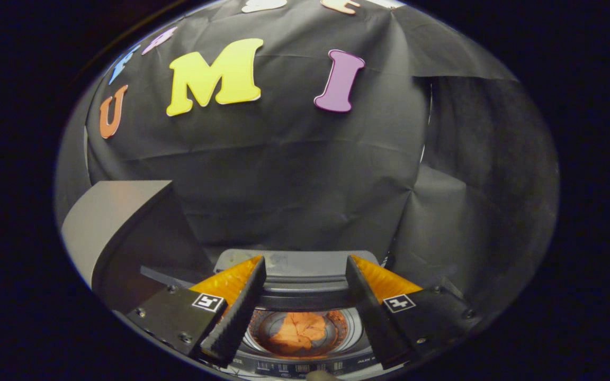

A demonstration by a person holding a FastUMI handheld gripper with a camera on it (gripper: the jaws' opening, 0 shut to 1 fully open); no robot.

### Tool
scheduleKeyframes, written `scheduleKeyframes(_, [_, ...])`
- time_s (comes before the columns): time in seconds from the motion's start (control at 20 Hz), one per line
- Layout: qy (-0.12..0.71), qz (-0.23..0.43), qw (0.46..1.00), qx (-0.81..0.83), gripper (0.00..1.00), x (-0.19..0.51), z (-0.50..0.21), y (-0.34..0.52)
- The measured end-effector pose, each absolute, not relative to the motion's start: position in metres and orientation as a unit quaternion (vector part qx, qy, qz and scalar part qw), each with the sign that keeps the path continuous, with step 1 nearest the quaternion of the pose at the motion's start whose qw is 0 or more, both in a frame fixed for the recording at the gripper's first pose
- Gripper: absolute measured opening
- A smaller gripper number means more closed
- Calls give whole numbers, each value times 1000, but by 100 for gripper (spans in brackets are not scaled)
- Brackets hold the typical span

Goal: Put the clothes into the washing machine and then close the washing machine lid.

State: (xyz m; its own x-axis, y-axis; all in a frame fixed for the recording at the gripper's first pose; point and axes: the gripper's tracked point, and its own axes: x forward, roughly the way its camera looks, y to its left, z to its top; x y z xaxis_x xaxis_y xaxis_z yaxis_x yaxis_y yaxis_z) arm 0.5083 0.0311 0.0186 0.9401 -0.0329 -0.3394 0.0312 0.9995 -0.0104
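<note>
Round drum [262, 338], crumpled clothes [299, 330], parted tool [305, 272]

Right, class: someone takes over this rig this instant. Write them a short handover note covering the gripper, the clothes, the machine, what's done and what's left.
Hand-held gripper: open, holding nothing, fingers spread above the washing machine.
Clothes: an orange garment lies in the drum, seen between the fingers.
Lid: raised, standing up beside the opening.
Done: the clothes look loaded.
Left: bring the lid down and close it, probably by reaching to its raised edge.
</note>
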Motion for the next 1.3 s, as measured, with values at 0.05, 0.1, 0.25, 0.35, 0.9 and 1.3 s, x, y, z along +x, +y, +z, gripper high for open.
scheduleKeyframes(0.05, [184,-16,983,-6,95,502,5,31])
scheduleKeyframes(0.1, [198,-16,980,-10,96,495,-9,31])
scheduleKeyframes(0.25, [230,-18,973,-21,96,471,-46,29])
scheduleKeyframes(0.35, [244,-19,969,-28,96,461,-59,26])
scheduleKeyframes(0.9, [214,-22,976,-11,96,425,-34,19])
scheduleKeyframes(1.3, [124,-20,992,12,96,325,9,20])
